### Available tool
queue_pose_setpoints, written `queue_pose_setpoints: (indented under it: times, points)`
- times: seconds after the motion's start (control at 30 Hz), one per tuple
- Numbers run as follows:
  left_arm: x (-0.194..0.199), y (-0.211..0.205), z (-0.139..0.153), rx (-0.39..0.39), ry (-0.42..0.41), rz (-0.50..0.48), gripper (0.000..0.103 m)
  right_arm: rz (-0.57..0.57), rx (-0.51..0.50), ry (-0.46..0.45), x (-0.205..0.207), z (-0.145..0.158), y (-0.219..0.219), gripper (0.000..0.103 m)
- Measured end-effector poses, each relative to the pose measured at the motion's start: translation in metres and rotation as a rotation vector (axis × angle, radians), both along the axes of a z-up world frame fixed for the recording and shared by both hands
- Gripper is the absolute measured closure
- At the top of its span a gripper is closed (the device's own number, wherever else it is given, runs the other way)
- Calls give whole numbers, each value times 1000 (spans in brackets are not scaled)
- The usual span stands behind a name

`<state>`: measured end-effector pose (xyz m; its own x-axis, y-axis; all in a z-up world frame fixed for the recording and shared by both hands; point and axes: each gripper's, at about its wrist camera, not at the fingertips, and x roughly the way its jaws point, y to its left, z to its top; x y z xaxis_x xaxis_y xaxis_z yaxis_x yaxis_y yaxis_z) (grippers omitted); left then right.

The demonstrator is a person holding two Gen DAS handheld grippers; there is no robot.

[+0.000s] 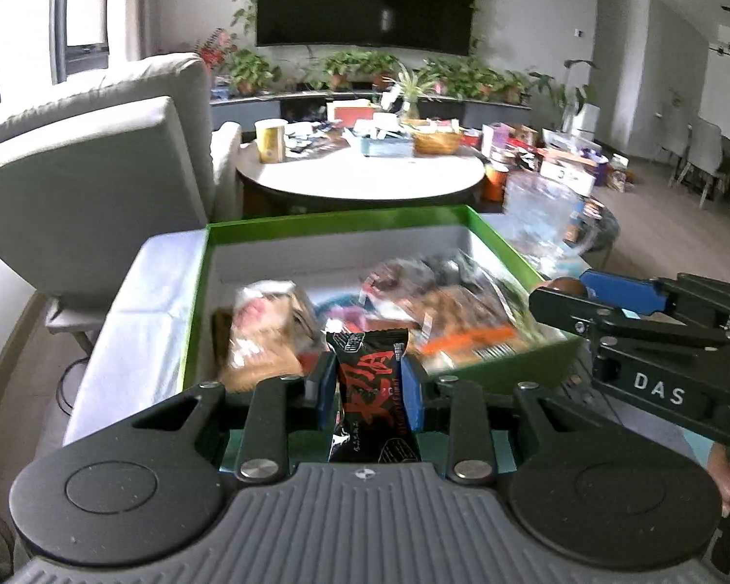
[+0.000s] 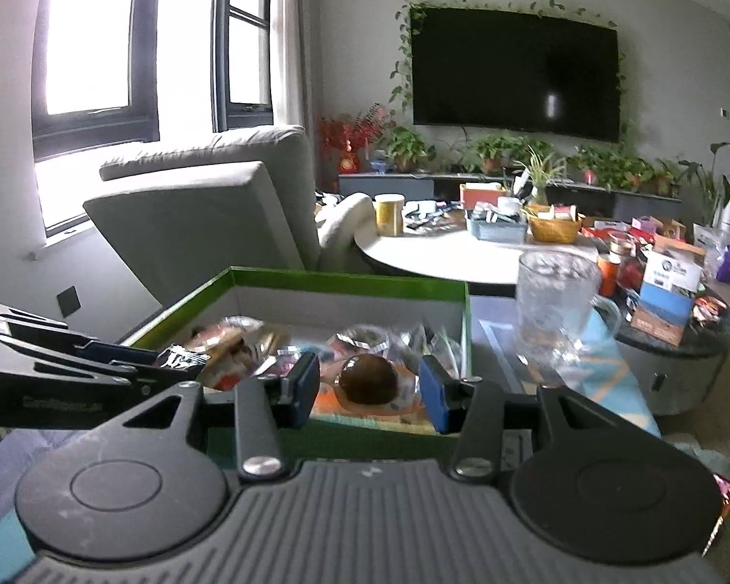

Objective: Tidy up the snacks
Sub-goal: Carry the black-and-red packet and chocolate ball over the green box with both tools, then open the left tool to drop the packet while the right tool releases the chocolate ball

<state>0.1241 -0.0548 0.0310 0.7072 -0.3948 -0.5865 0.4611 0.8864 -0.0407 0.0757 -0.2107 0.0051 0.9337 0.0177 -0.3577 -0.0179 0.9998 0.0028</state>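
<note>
Right now both hands carry a snack toward the green box, which sits on the counter already partly filled with packets. Step in hand looks like the drop-off: bring each item over the rim and let go inside.

Left tongs are narrow, blue pads pinching a black wrapped snack bar with red lettering; it stands upright between them, just at the near wall of the box.

Right tongs are wider, clamped on the sides of a clear packet with a round brown pastry, held near the box's near right corner.

Next move likely calls for clearing the near wall, finding a free gap among the packets, then opening. A glass mug stands just beside the box on the right; don't knock it.
</note>
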Motion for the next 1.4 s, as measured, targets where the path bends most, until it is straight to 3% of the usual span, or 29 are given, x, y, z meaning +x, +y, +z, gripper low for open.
queue_pose_setpoints:
  times: [0.47,0.93,0.97,1.07,1.4]
  points:
    - [60,-6,-11,24,12,72,76,-1,-25,42,56,-2,5,60]
    - [76,-10,-26,32,43,82,75,-24,-21,94,77,-13,2,60]
    - [76,-11,-26,32,40,82,74,-27,-19,93,77,-14,2,60]
    - [74,-12,-26,41,27,83,57,-13,5,87,76,-13,0,59]
    - [62,-4,-19,24,6,99,55,-34,15,62,63,-11,-1,59]
